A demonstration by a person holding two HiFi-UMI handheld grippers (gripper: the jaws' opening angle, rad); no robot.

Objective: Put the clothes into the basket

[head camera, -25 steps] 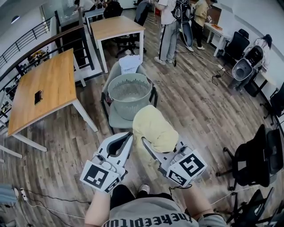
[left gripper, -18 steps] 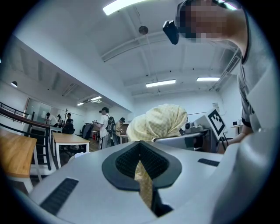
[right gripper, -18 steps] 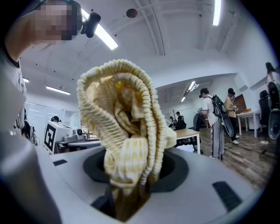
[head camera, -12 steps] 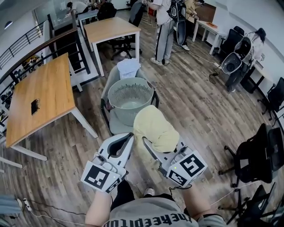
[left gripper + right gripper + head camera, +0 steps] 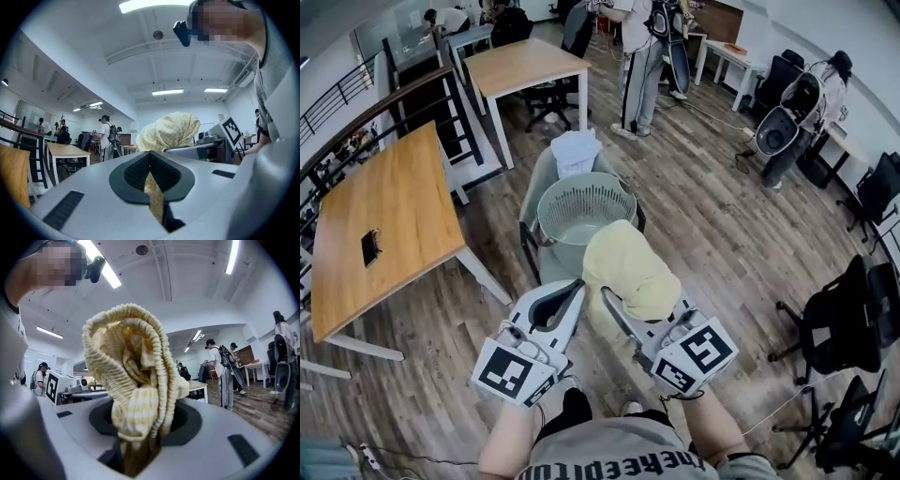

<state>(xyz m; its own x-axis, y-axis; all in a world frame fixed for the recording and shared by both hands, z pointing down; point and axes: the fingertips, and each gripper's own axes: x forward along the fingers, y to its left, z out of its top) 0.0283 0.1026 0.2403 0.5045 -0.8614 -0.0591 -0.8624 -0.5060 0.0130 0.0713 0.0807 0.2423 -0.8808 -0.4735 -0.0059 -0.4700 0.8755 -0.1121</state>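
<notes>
While right hand-held gripper (image 5: 619, 305) clamps bunched yellow garment (image 5: 623, 267), left hand-held gripper (image 5: 577, 287) pinches thin yellow strip (image 5: 153, 197).

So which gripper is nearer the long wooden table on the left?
Left. The left gripper is toward the wooden table, apart from it; the right gripper, shut on the yellow garment, lies beyond the left one.

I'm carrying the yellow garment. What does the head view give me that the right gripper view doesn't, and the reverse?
Head view only: the grey basket on a chair, beyond the yellow garment, with bare floor between them.
Right gripper view only: the right gripper seen close up, shut on the garment's ribbed edge, with the fabric bunched above the jaws.
Both: the yellow garment in the right gripper, and people standing in the background.
</notes>
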